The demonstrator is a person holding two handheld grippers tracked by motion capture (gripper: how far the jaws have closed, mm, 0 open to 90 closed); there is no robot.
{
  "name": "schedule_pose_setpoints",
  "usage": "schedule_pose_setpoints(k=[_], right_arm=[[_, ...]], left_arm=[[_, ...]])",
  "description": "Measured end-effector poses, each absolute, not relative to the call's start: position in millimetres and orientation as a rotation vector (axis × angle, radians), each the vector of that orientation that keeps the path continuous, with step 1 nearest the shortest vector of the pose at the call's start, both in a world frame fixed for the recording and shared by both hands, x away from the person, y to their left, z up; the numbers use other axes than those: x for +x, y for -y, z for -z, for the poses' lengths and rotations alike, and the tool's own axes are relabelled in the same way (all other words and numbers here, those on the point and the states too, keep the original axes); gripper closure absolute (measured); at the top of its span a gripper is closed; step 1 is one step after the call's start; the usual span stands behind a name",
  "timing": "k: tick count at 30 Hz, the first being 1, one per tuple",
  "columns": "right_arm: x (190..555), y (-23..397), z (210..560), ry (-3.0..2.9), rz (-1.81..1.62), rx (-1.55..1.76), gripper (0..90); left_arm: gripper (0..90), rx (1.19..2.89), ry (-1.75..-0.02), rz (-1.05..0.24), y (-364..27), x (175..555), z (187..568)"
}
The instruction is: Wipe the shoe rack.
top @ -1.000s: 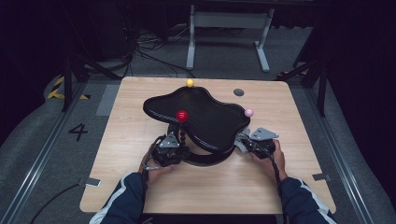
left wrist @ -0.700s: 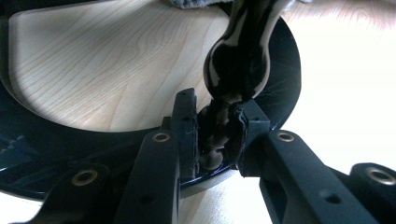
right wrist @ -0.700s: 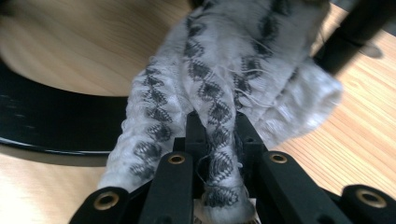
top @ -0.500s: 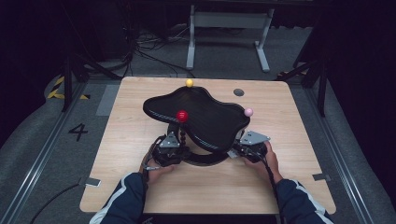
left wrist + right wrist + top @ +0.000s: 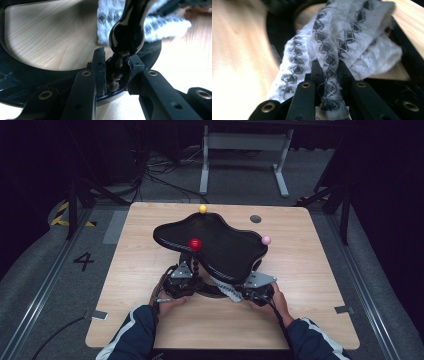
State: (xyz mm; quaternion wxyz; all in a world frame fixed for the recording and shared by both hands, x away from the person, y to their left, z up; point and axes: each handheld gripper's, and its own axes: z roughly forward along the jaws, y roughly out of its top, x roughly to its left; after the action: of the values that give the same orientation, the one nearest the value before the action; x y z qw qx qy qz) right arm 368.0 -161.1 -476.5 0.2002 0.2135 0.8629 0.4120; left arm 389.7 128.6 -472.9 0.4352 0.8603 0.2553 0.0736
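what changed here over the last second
The right gripper, shut on the white patterned cloth, slid left along the table's near side toward the black stand's ring base, drawing the cloth with it. The left gripper stayed clamped on the stand's beaded stem. The stand and its red, yellow and pink balls kept their places.

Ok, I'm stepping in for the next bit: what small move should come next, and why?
Probably draw the right tongs a little farther off with the sock, which they pinch while it trails across the stand's base ring. The left tongs clamp the stand's post, steadying it.
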Motion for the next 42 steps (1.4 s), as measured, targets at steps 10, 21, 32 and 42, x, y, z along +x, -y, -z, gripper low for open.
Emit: schedule_pose_setpoints(k=[10,21,32,42], right_arm=[[362,152,476,-2.42,-1.156,0.559,79.5],[383,181,476,-2.352,-1.082,0.652,79.5],[404,212,477,-2.288,-1.014,0.754,79.9],[412,229,479,-2.244,-1.0,0.813,79.8]], left_arm=[[74.2,2.14,-0.637,-0.184,-129,390,473],[74.3,2.142,-0.636,-0.182,-129,390,473],[74.2,2.132,-0.636,-0.172,-130,390,474],[74.2,2.12,-0.642,-0.157,-130,391,475]])
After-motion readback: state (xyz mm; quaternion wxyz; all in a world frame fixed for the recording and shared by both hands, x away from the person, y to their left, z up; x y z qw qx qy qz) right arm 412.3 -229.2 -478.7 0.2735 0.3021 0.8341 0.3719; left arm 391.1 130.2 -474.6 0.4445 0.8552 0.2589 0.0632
